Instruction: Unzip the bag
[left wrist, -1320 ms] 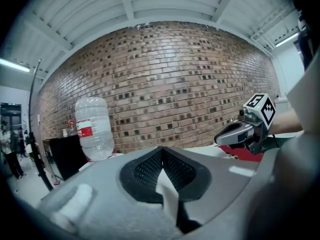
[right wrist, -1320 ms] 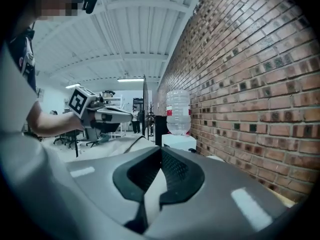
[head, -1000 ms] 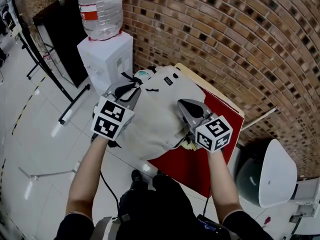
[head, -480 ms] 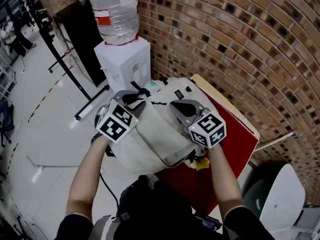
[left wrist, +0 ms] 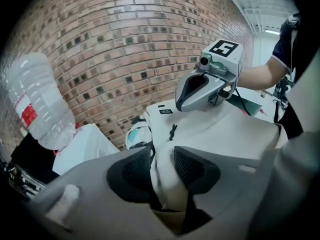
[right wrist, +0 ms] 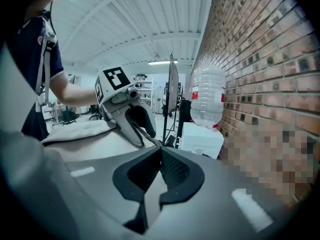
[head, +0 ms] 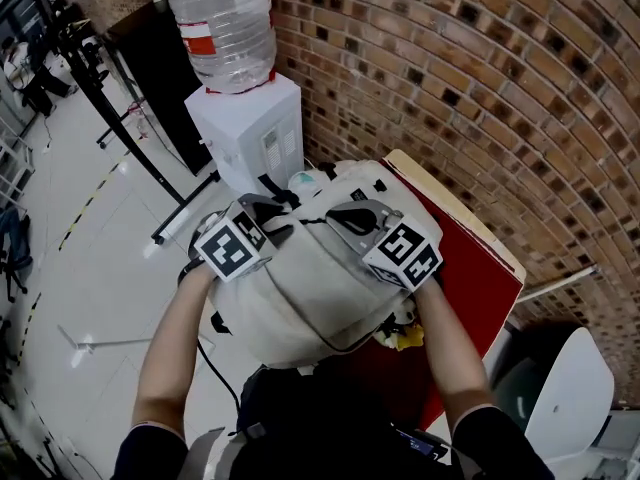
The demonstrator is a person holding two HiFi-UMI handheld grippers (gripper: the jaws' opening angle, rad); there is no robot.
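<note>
A cream backpack (head: 300,288) lies on the red table (head: 470,268), its top end toward the brick wall. My left gripper (head: 272,212) rests on the bag's upper left edge. In the left gripper view its jaws (left wrist: 162,151) have just been opening, and a fold of cream fabric (left wrist: 165,176) with a black strap stands loosely between the pads. My right gripper (head: 338,212) lies on the bag's top to the right. Its jaws (right wrist: 161,151) meet at the tips, and I see nothing between them. Each gripper shows in the other's view: right gripper (left wrist: 200,86), left gripper (right wrist: 127,114).
A white water dispenser (head: 245,128) with a big clear bottle (head: 222,28) stands just beyond the bag's top end. The brick wall (head: 480,98) runs along the table's far side. Something yellow (head: 405,338) pokes out under the bag. A white chair (head: 575,388) is at the lower right.
Both grippers have come down onto the bag's top end and closer together. The left jaws stand wider than before, with bag fabric between them.
</note>
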